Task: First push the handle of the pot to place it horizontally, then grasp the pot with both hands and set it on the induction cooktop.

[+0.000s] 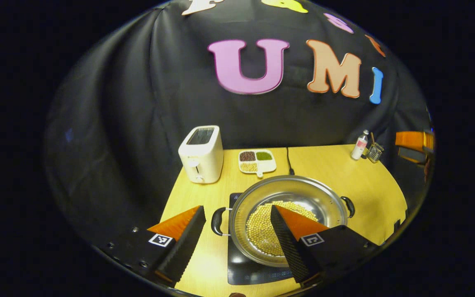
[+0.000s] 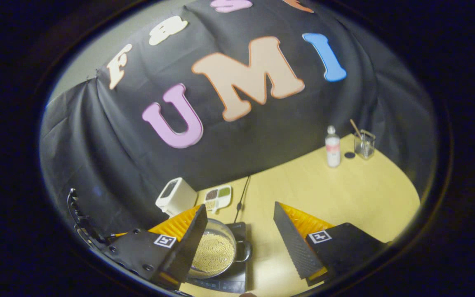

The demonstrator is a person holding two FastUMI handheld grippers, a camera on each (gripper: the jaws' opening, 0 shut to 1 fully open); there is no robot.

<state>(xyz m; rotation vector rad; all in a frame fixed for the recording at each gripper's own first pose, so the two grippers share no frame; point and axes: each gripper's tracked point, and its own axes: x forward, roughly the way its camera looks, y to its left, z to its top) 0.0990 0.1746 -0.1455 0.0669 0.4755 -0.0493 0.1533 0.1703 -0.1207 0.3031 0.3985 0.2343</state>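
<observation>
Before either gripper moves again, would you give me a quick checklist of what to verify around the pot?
1. Pot sits on the induction cooktop: ok.
2. Pot handles lie horizontally, left and right: ok.
3. Left gripper open, holding nothing: ok.
4. Right gripper open, holding nothing: ok.
5. Beans stay inside the pot, none seen spilled: ok.
6. Pot centred on the cooktop's heating zone: cannot tell.

Bare table (image 2: pixel 344 194) right of the pot (image 1: pixel 287 214) on the induction cooktop (image 1: pixel 241 272) offers passage. A toaster (image 1: pixel 201 153) and sectioned dish (image 1: pixel 257 161) stand beyond it; a bottle (image 2: pixel 332 147) and glass holder (image 2: pixel 364 144) occupy the far right corner.
</observation>
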